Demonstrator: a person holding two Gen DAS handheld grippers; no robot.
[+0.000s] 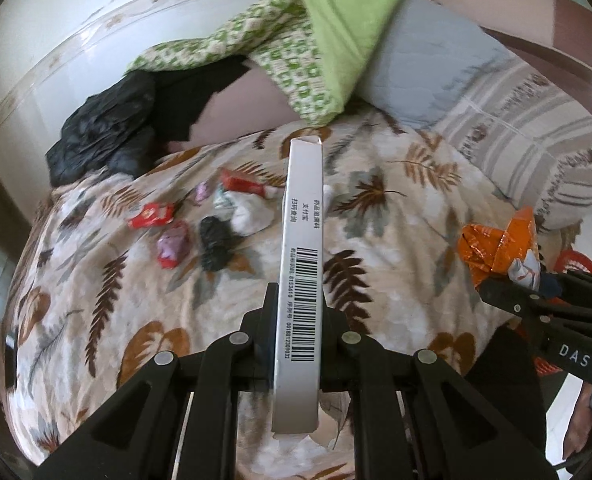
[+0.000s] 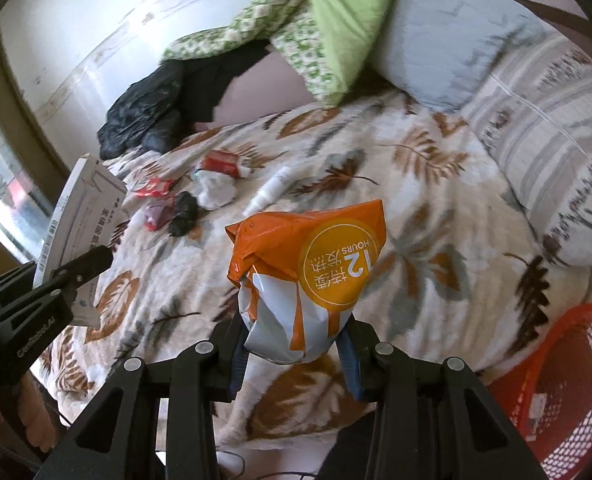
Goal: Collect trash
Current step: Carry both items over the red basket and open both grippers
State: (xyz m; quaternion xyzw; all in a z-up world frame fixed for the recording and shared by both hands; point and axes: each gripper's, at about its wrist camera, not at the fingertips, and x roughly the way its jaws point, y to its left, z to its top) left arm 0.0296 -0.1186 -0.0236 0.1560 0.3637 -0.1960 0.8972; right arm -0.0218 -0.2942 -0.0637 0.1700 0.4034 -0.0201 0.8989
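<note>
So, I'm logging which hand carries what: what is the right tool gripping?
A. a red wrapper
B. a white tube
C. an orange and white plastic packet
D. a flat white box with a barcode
C: the right tool is shut on the orange and white plastic packet, while the barcoded white box sits in the left tool.

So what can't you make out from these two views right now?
- Basket: cut off by the right wrist view's edge, contents mostly unseen.
- Small wrappers: left wrist view, too small and blurred to identify.
- Tube: right wrist view, blurred; in the left view the box hides most of it.
</note>
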